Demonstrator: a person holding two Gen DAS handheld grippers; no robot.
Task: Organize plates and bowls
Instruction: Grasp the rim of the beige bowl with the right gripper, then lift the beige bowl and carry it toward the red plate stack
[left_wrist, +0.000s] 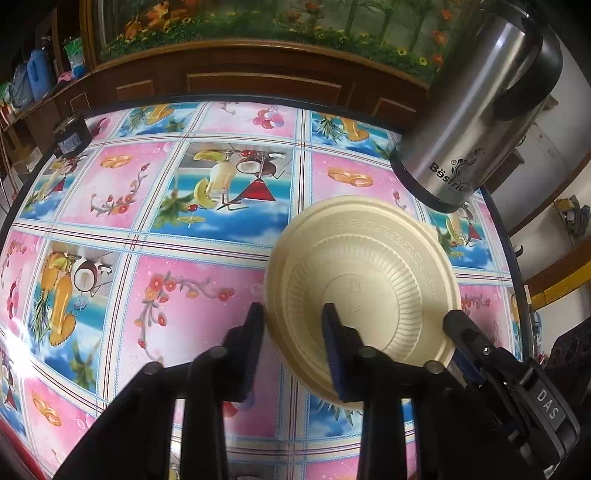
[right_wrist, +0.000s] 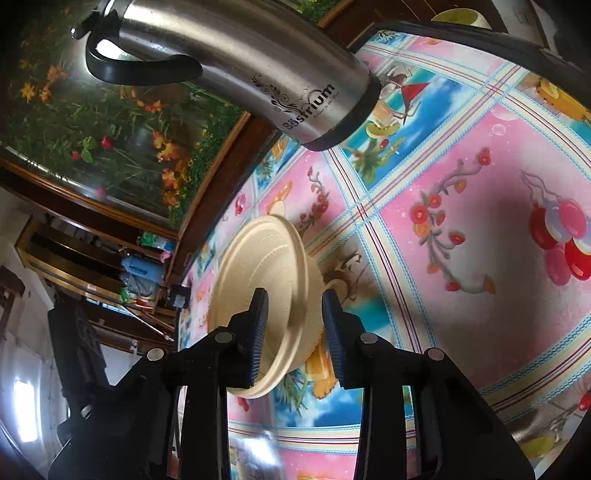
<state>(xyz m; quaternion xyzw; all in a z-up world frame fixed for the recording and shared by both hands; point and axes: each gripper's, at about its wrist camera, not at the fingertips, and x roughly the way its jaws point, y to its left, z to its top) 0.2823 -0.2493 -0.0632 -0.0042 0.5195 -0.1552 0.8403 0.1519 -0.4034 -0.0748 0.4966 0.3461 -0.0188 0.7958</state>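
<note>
Bright oilcloth covers the bench (left_wrist: 207, 236), where both grippers' fingers (left_wrist: 334, 354) seem to pinch opposite rims of light, bendy, nested cream plates (left_wrist: 369, 280).

The left wrist view looks steeply down past its own claw (left_wrist: 293, 325) onto the tabletop (left_wrist: 166, 206), close above the cream plate (left_wrist: 369, 280), with the steel jug (left_wrist: 476, 110) beyond the plate at upper right. The right wrist view is tilted and shallower, just beside the same plate (right_wrist: 258, 266), seeing it nearly edge-on, the jug (right_wrist: 236, 62) above it. Both views share plate, jug and the patterned cloth around them.
</note>
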